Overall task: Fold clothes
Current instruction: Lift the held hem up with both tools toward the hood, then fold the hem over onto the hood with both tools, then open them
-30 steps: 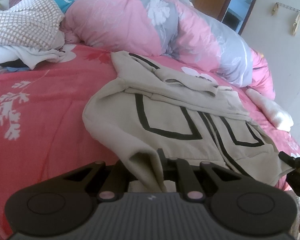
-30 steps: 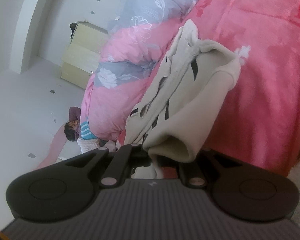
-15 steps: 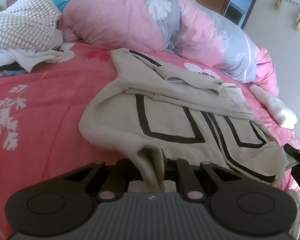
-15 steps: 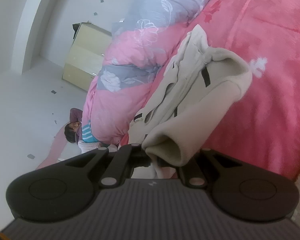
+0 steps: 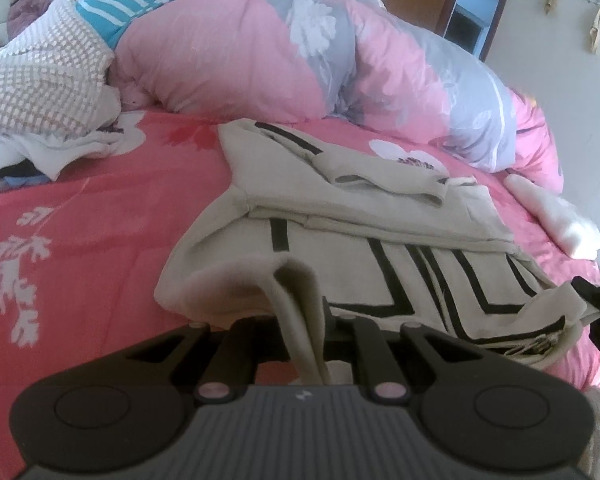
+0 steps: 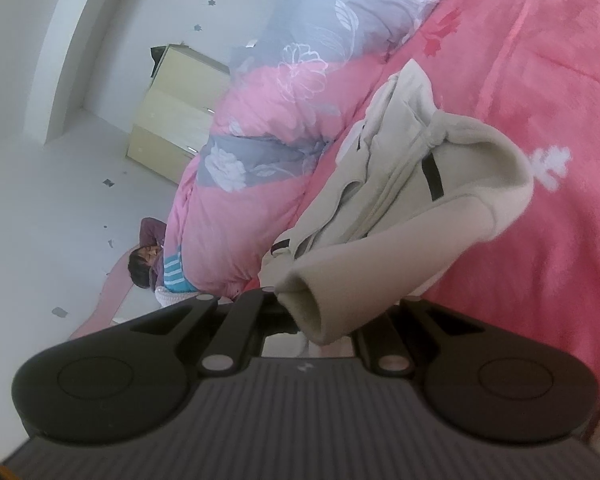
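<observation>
A beige hoodie (image 5: 380,236) with black line patterns lies on the pink bedspread (image 5: 92,216), its sleeves folded across the top. My left gripper (image 5: 306,344) is shut on the hoodie's near left hem corner, which is lifted off the bed. In the right wrist view the same hoodie (image 6: 416,184) hangs from my right gripper (image 6: 314,322), shut on the other hem corner. That right gripper (image 5: 596,300) also shows at the right edge of the left wrist view, holding the hem up.
A rolled pink and grey floral duvet (image 5: 340,52) runs along the far side of the bed. A pile of clothes (image 5: 40,92) sits at the far left. A white fluffy item (image 5: 556,216) lies at the right. A person (image 6: 148,256) lies beyond the duvet. A wooden cabinet (image 6: 176,120) stands by the wall.
Both grippers have lifted the hoodie's lower hem and carried it toward the hood, so the bottom edge folds up off the bedspread.
</observation>
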`<state>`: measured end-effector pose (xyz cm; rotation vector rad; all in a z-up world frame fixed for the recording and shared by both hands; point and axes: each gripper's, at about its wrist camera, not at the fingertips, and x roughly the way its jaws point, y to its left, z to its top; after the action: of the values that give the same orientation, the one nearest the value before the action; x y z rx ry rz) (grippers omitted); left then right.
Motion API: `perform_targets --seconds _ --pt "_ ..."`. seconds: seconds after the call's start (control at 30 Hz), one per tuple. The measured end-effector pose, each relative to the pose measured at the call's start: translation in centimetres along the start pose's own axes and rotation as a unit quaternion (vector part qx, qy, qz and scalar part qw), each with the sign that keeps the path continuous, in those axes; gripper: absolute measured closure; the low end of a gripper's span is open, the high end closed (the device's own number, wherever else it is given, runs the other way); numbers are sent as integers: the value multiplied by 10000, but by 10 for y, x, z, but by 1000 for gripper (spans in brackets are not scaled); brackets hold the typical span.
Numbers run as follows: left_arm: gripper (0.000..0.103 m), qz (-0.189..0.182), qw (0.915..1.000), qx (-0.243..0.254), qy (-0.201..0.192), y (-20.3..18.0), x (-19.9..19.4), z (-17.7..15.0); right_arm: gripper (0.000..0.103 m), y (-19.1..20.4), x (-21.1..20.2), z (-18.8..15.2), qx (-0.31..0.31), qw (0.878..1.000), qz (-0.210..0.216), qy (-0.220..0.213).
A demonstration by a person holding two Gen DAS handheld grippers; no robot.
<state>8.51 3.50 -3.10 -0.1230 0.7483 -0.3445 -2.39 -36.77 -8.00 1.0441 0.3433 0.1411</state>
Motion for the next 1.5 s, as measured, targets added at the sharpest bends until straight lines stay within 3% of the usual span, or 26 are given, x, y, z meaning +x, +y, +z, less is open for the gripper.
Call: perform_targets --seconds 0.47,1.03,1.37,1.5 --pt "93 73 9993 152 -323 -5 20 34 98 5 29 25 -199 9998 82 -46" --pt "93 206 9966 504 -624 -13 90 107 99 8 102 86 -553 9982 189 -163" --pt "93 273 9966 669 -398 -14 158 151 99 -14 160 121 -352 9992 125 -169" --pt "83 148 9982 564 -126 -7 184 160 99 -26 182 130 -245 9996 -12 -116"
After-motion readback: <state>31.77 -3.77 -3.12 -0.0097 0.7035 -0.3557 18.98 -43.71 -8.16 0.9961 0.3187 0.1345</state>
